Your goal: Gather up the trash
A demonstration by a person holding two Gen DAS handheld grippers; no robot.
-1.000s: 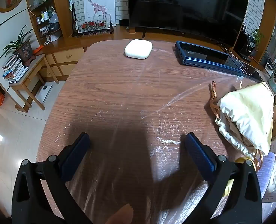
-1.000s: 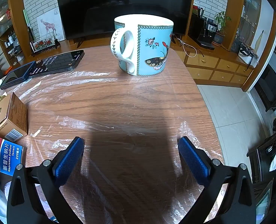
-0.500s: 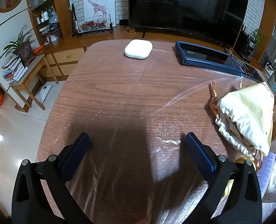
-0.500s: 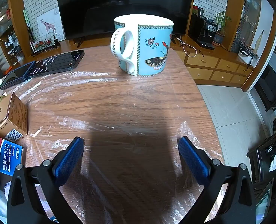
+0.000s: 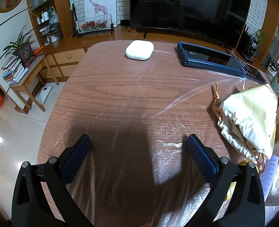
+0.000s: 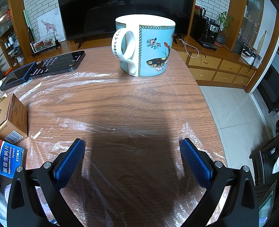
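The left tool [image 5: 138,141] hangs with its blue pads spread wide and nothing between them over a wooden desk [image 5: 111,87] covered in clear plastic film [image 5: 177,102], with a white earbud case [image 5: 139,49] at the far edge, a dark blue folding phone [image 5: 211,60] far right, and a cream drawstring pouch [image 5: 250,121] near right. The right tool [image 6: 132,146] is likewise spread and empty, a butterfly mug [image 6: 147,45] standing far ahead. On the left lie a brown carton [image 6: 11,121] and a blue Naproxen tablet box [image 6: 9,160], possibly the trash.
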